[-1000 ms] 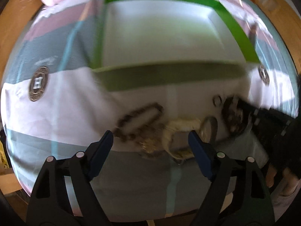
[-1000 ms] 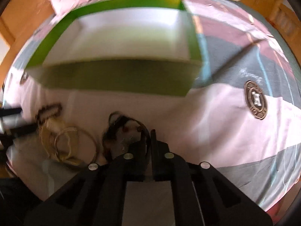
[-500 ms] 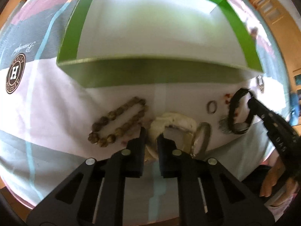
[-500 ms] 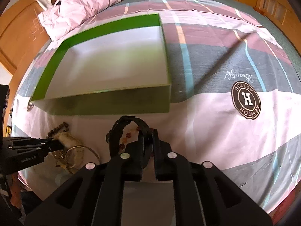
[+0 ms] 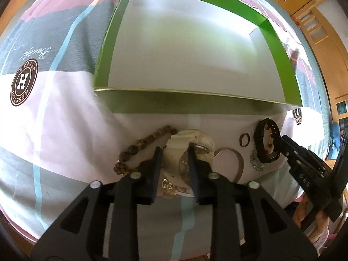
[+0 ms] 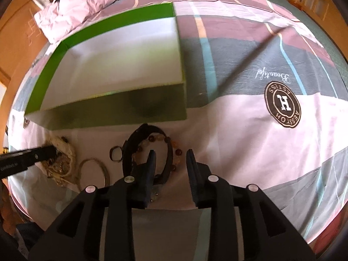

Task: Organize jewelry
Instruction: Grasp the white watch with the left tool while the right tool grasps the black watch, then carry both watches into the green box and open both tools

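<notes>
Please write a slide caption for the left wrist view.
Left gripper opening around a cream watch, before an empty green box.

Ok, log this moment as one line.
left hand-held gripper: opening, astride cream watch | right hand-held gripper: opening, astride black band | green box: empty

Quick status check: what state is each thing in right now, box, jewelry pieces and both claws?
Green box: open, nothing inside.
Cream watch: on bedspread, strap between left claw jaws, which are opening.
Black watch: on bedspread, band between right claw jaws, which are opening.
Wooden bead bracelet: loose on bedspread.
Small ring: loose on bedspread.
</notes>
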`<state>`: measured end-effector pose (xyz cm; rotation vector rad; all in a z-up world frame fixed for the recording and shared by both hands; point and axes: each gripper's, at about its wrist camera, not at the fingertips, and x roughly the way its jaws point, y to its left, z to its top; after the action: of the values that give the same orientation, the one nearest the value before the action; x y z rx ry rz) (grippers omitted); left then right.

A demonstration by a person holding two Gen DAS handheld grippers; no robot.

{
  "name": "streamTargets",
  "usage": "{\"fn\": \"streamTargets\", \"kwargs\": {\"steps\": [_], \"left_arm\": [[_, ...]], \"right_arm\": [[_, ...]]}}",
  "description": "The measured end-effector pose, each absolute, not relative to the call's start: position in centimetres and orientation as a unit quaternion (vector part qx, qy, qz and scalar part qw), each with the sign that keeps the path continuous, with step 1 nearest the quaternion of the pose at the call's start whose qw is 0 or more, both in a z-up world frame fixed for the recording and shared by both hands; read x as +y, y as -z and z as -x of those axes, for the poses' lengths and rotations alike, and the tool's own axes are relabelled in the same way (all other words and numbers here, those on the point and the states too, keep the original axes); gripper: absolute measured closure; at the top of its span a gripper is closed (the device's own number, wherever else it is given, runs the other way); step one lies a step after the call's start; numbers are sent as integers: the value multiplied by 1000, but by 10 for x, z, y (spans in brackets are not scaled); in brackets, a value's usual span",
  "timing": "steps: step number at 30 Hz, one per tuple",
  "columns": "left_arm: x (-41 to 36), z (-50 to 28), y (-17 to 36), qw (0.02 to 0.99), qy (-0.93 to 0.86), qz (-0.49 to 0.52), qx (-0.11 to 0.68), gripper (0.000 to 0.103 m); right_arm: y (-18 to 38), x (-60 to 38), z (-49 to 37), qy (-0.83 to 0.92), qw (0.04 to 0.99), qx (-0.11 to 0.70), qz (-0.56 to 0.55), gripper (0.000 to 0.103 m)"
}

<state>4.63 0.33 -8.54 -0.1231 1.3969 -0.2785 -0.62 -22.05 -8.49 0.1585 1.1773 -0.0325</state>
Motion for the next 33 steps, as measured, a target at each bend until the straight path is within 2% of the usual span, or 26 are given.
{"fn": "streamTargets", "kwargs": {"steps": [5, 6, 7, 10, 20, 33], "left_arm": [[0, -48, 90, 750, 116, 38, 650, 70], [-2, -48, 91, 749, 115, 36, 651, 74], [-4, -48, 91, 750, 114, 34, 650, 86], [-5, -47, 85, 756, 120, 46, 642, 88], [-20, -40, 40, 796, 147, 55, 585, 88], [-37, -34, 25, 821, 145, 8, 552, 88]], "right_arm": [[90, -216, 4, 18, 831, 553, -58, 77], [90, -215, 3, 15, 831, 553, -58, 81], [90, -215, 3, 10, 830, 554, -57, 94], [84, -214, 5, 1, 837, 543, -61, 99], [58, -210, 12, -9, 863, 503, -45, 99], [61, -205, 15, -31, 867, 496, -42, 99]]}}
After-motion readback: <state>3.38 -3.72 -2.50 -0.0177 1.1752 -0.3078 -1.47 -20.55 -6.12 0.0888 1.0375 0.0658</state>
